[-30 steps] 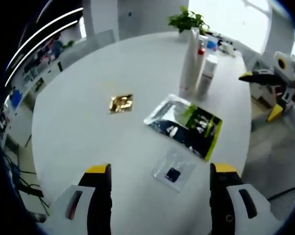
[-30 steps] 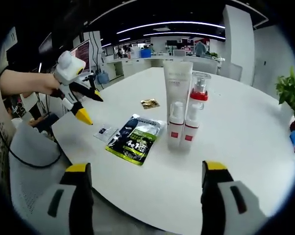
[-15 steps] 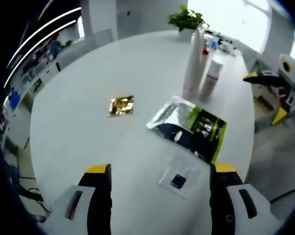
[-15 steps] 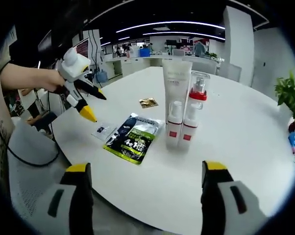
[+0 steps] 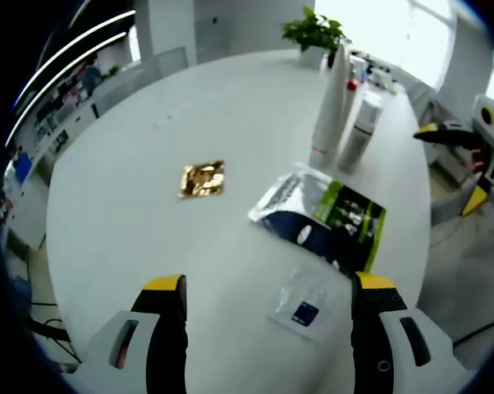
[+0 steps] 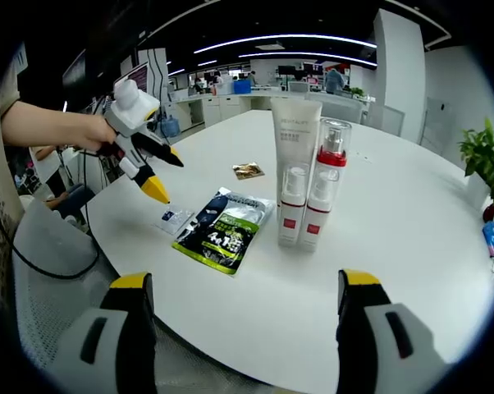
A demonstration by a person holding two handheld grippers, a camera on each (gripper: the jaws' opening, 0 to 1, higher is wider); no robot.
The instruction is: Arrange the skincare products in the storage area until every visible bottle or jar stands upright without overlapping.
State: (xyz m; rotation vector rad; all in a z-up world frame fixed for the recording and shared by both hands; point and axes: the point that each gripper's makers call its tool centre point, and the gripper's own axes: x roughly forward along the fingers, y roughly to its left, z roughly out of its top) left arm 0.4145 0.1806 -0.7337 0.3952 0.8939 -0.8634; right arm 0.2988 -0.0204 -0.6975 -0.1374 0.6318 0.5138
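Standing upright near one edge of the round white table (image 6: 411, 246) are the bottles: a tall white tube (image 6: 295, 152), a red-collared pump bottle (image 6: 325, 193) just beside it, and a shorter white bottle (image 6: 290, 205) in front of the tube. In the right gripper view they touch or nearly touch, though none leans on another; whether a further bottle hides behind them cannot be told.

Three flat items lie on the table apart from the bottles: a dark green-and-silver sachet (image 6: 222, 231) near the bottles' bases, a small clear packet (image 5: 304, 295) with a blue square beside it, and a gold foil packet (image 5: 202, 178) well apart.

The left gripper (image 5: 267, 308) hovers above the table over the clear packet, its fingers spread and holding nothing. The right gripper (image 6: 243, 308) is held off the table edge facing the bottles, fingers likewise spread and empty.

Assessment: the bottles already meet the upright condition. The sachets remain flat and scattered; whether they count as targets is not evident. If they do, tidying them is the work outstanding.
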